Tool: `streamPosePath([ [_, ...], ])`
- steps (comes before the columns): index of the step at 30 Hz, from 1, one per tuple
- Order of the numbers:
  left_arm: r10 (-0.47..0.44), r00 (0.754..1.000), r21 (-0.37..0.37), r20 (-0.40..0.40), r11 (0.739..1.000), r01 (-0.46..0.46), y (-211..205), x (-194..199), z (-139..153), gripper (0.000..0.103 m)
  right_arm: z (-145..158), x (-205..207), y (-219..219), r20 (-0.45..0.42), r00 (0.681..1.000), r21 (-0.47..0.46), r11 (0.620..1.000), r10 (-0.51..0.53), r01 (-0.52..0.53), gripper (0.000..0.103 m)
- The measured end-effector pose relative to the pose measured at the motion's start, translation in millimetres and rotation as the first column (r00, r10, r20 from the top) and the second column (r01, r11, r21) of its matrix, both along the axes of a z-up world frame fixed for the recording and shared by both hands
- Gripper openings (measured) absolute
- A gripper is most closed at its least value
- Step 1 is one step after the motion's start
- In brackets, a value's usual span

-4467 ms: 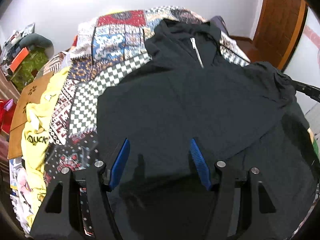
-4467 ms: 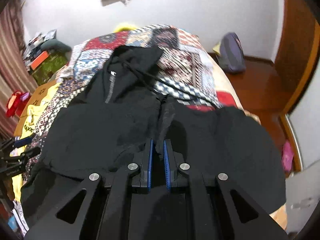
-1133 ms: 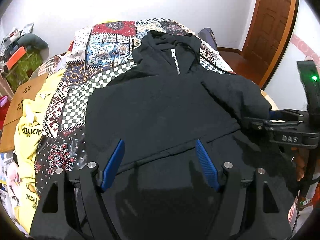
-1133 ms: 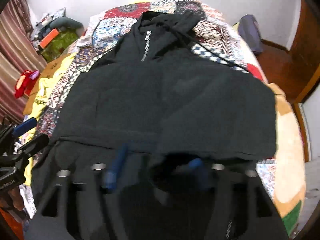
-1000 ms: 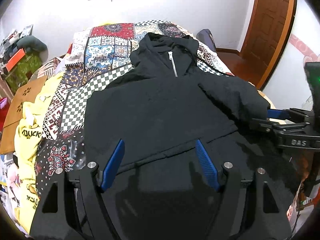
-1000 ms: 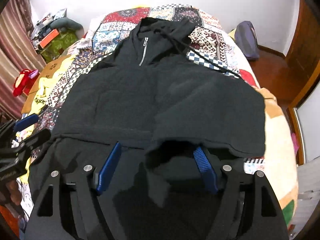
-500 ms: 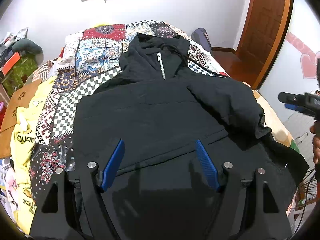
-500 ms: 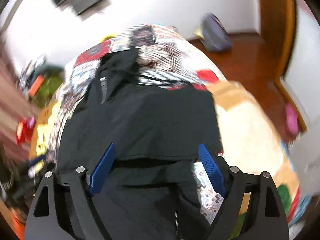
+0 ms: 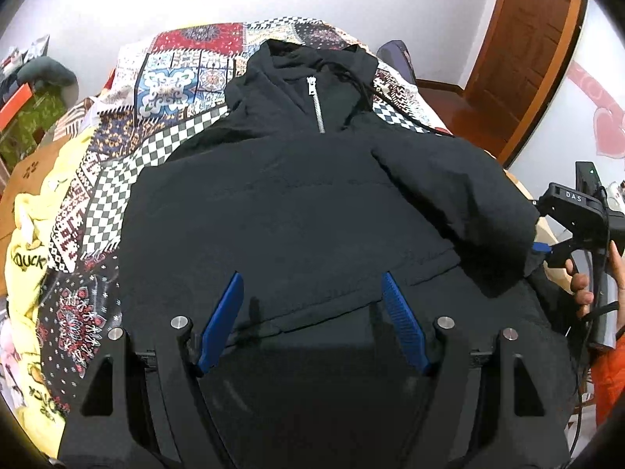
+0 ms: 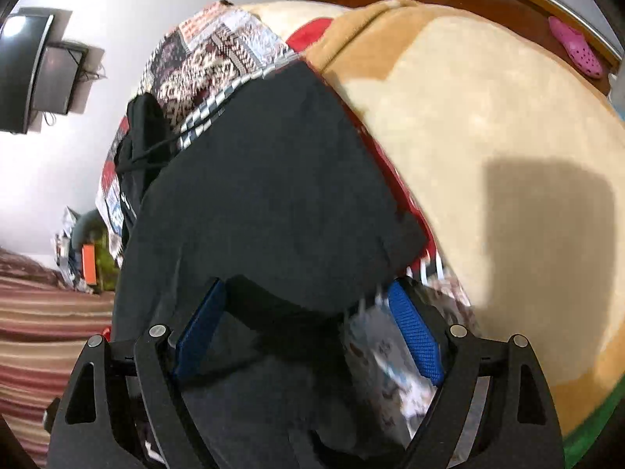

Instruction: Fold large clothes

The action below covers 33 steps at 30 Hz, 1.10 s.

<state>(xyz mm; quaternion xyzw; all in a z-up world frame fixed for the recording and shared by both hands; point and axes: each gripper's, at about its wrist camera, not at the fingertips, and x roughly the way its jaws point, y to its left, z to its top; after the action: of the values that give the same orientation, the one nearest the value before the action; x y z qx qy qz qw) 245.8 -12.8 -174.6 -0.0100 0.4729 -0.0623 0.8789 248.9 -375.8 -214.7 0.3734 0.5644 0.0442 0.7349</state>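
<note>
Over the black hoodie [image 9: 297,211], both tongs [image 9: 312,312] [image 10: 308,324] gape empty; its hem hides beneath them

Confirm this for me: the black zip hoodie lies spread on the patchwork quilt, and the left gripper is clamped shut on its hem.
Not quite. The black zip hoodie does lie spread on the patchwork quilt, but the left gripper is open, its blue pads apart above the fabric and gripping nothing. The left wrist view shows this.

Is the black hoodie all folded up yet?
Partly. The black hoodie lies spread on the bed, one sleeve folded across its front.
</note>
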Motion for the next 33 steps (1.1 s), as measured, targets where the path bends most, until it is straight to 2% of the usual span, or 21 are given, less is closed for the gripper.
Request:
streamPosePath([
  [2, 0.005, 1.000, -0.003, -0.004, 1.000, -0.005, 1, 2, -2, 0.072, 2, 6, 5, 0.023, 1.000, -0.037, 0.999, -0.002, 0.003, 0.077],
  [4, 0.010, 1.000, -0.002, -0.004, 1.000, -0.010, 3, 3, -3, 0.072, 2, 10, 9, 0.029, 1.000, -0.078, 0.997, -0.008, 0.010, 0.054],
  [5, 0.011, 1.000, -0.002, -0.002, 1.000, -0.011, 4, 3, -2, 0.072, 4, 8, 7, 0.031, 0.999, -0.079, 0.997, -0.007, 0.010, 0.028],
  [6, 0.011, 1.000, -0.003, 0.001, 1.000, -0.011, 5, 3, -2, 0.072, 3, 8, 6, 0.031, 1.000, -0.064, 0.998, -0.006, 0.008, 0.017],
  [8, 0.014, 1.000, -0.002, 0.013, 1.000, -0.014, 9, 0, 3, 0.072, 11, 4, 5, 0.050, 0.999, -0.082, 0.997, -0.006, 0.010, 0.011],
  [11, 0.017, 0.999, -0.001, 0.034, 1.000, -0.017, 13, -4, 10, 0.072, 40, -4, 8, 0.139, 0.990, -0.142, 0.990, 0.036, -0.016, 0.008],
  [14, 0.024, 0.998, -0.001, 0.058, 1.000, -0.024, 20, -10, 20, 0.072, 90, -15, 23, 0.255, 0.962, -0.207, 0.977, 0.102, -0.049, 0.006],
  [18, 0.038, 0.995, -0.019, 0.096, 0.999, -0.037, 33, -21, 35, 0.072, 150, -26, 56, 0.376, 0.904, -0.271, 0.957, 0.202, -0.101, 0.006],
  [22, 0.052, 0.990, -0.026, 0.132, 0.998, -0.049, 49, -36, 50, 0.072, 193, -27, 98, 0.461, 0.837, -0.282, 0.943, 0.293, -0.175, 0.006],
  [25, 0.072, 0.986, -0.033, 0.148, 0.997, -0.068, 65, -47, 57, 0.072, 208, -26, 132, 0.490, 0.802, -0.281, 0.933, 0.342, -0.226, 0.005],
  [27, 0.084, 0.985, -0.038, 0.151, 0.996, -0.080, 76, -54, 59, 0.073, 212, -26, 167, 0.496, 0.770, -0.294, 0.912, 0.401, -0.285, 0.005],
  [30, 0.114, 0.982, -0.033, 0.152, 0.993, -0.110, 93, -66, 59, 0.079, 199, -25, 216, 0.463, 0.739, -0.304, 0.871, 0.489, -0.386, 0.005],
  [33, 0.136, 0.981, -0.033, 0.136, 0.991, -0.132, 108, -76, 54, 0.079, 168, -26, 259, 0.395, 0.720, -0.300, 0.821, 0.570, -0.486, 0.005],
])
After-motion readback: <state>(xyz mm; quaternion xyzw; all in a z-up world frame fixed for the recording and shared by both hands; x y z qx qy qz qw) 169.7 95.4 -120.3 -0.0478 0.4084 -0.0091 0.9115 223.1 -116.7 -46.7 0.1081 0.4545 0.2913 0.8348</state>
